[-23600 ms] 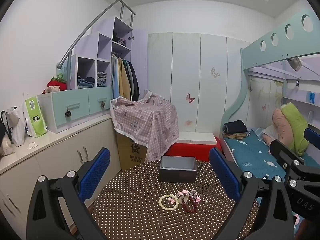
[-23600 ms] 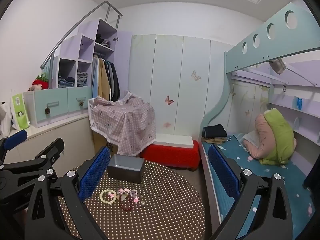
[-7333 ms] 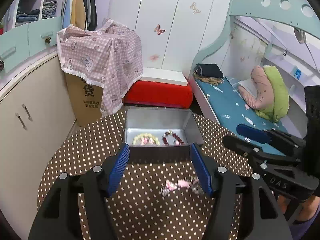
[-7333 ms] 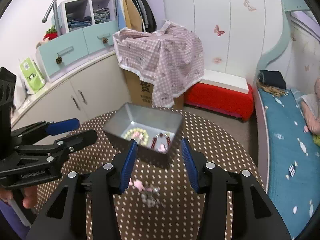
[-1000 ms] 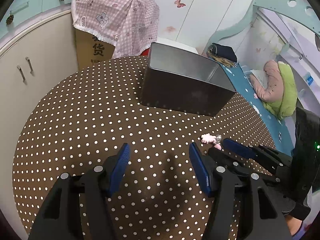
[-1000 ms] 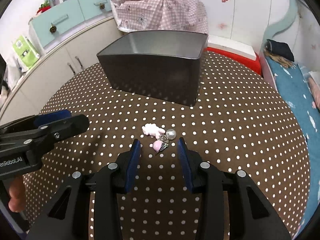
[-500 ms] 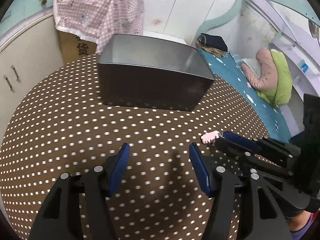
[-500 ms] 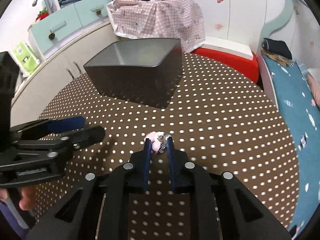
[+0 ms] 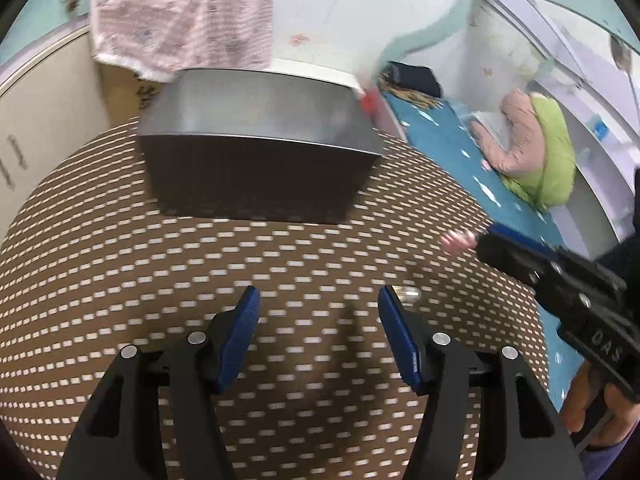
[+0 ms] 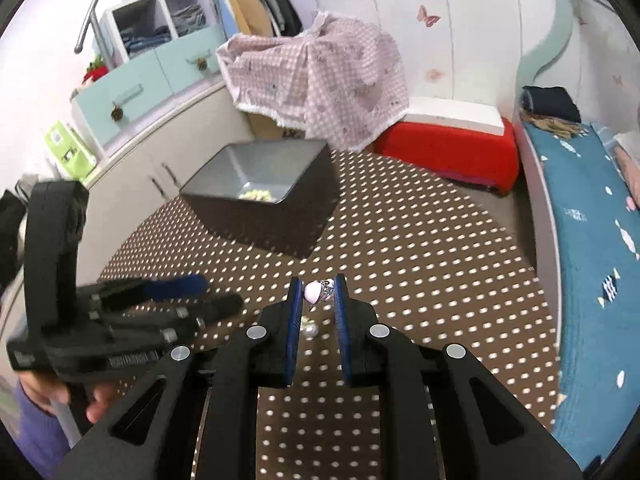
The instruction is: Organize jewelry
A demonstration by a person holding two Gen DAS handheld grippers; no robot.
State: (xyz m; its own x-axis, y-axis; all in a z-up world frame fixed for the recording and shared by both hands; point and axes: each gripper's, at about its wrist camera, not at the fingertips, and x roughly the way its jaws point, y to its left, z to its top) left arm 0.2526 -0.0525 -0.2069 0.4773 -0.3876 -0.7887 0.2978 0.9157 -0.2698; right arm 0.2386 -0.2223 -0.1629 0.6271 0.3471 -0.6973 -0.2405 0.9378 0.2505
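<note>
The right gripper (image 10: 317,295) pinches a pink charm (image 10: 313,292), in front of the grey box (image 10: 264,200). The left gripper (image 9: 319,312) is half open, holding nothing, nearby.

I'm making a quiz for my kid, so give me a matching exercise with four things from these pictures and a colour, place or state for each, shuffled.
Things:
1. left gripper
2. right gripper
3. grey box
4. cream bead bracelet

Descriptions:
A. lies inside the box
B. stands on the dotted tablecloth
C. open, nothing between the fingers
D. shut on the pink charm piece

Pairs: 1-C, 2-D, 3-B, 4-A
</note>
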